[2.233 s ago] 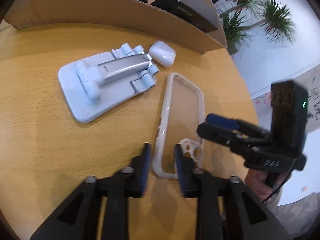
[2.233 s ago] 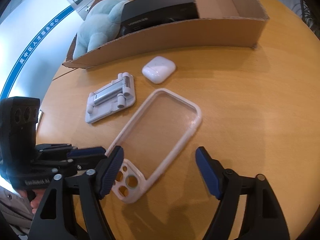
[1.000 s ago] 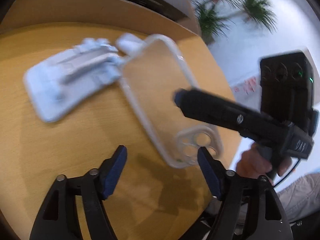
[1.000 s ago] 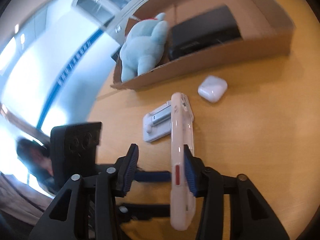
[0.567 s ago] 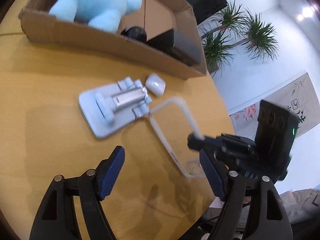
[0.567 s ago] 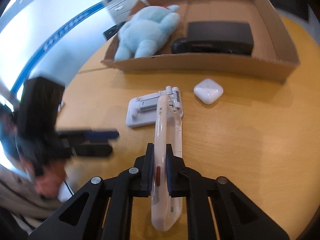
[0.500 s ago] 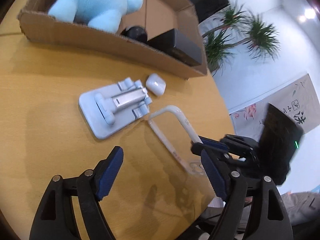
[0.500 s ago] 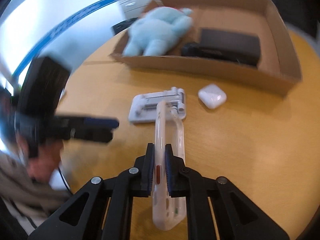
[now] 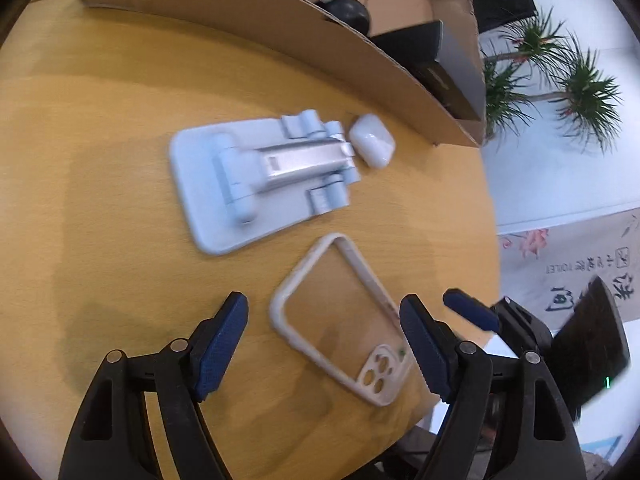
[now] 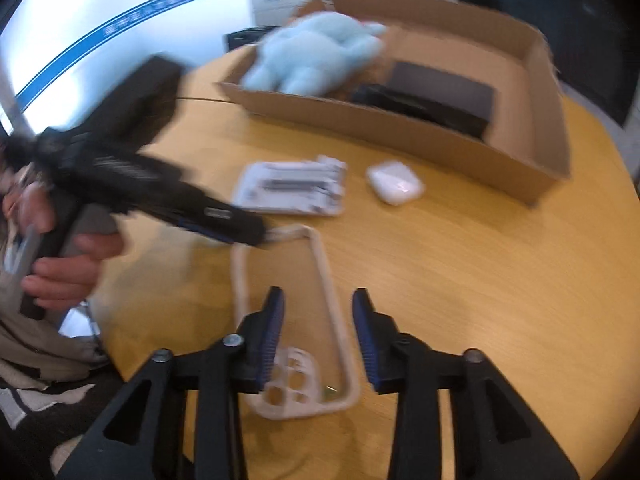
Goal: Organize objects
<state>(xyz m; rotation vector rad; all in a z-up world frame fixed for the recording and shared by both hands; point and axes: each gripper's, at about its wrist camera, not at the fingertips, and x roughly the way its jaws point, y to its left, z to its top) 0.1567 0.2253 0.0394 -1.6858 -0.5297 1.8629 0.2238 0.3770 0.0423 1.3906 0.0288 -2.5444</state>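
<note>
L wrist view: left gripper [image 9: 324, 344] has its jaws wide apart, nothing pinched. Clear phone case [image 9: 340, 316] lies flat on the round wood table [image 9: 100, 120], between the two pads but touching neither; camera cutout end sits near the R pad and the table edge. Just beyond the case is a folded pale-blue phone stand [image 9: 260, 180], flat on the table. White earbud case [image 9: 372, 146] sits right beside the stand's hinge end, close to the cardboard box [image 9: 280, 32]. Box holds a black box [image 9: 432, 48] and a dark round obj, can't tell what. Right gripper [image 9: 472, 312] shows at the R edge, only a blue pad tip visible, off the table rim.

R wrist view: right gripper [image 10: 318, 320] is opening, jaws part-spread. One long rail of the phone case [image 10: 296, 320] runs between the pads w/ a visible gap on each side, so no grip; case rests flat on the table. Left gripper [image 10: 248, 232], blurred, held in the person's hand [image 10: 68, 264], tip over the far corner of the case; contact unclear. Stand [image 10: 292, 188] and earbud case [image 10: 396, 182] lie beyond, apart from each other. Box [image 10: 400, 136] at the back w/ a light-blue plush toy [image 10: 316, 56] and the black box [image 10: 436, 96] inside.
</note>
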